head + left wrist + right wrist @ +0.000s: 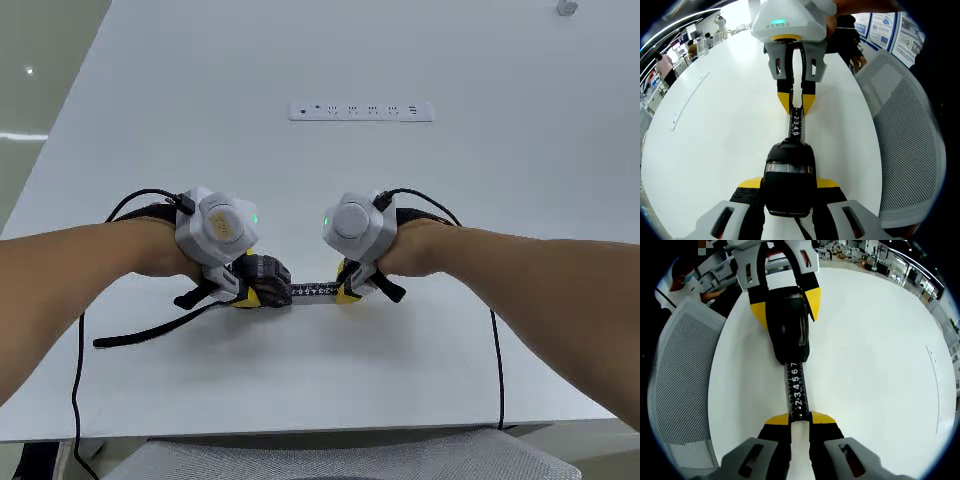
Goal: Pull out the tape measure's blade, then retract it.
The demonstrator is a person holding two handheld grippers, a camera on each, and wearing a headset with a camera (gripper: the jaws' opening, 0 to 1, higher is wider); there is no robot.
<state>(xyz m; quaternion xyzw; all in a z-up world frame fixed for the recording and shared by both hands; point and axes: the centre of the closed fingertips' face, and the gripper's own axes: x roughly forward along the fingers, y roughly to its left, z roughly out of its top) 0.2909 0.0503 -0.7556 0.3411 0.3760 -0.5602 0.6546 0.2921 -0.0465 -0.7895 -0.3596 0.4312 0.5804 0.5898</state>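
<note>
Left gripper (790,184) pinches tape measure case (789,170), right gripper (800,419) pinches blade (796,387) tip, both well this side of power strip (361,111). Blade barely out; most pulling, then retracting, remains.

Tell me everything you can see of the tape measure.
The tape measure has a black, seemingly rubbery case with a glossy middle band, held on or just above the white table. The left hand-held gripper clamps the case between its yellow-tipped jaws. A short stretch of dark blade with white numerals, 2 through 7 showing, runs straight out to the right hand-held gripper, which pinches its end.
</note>
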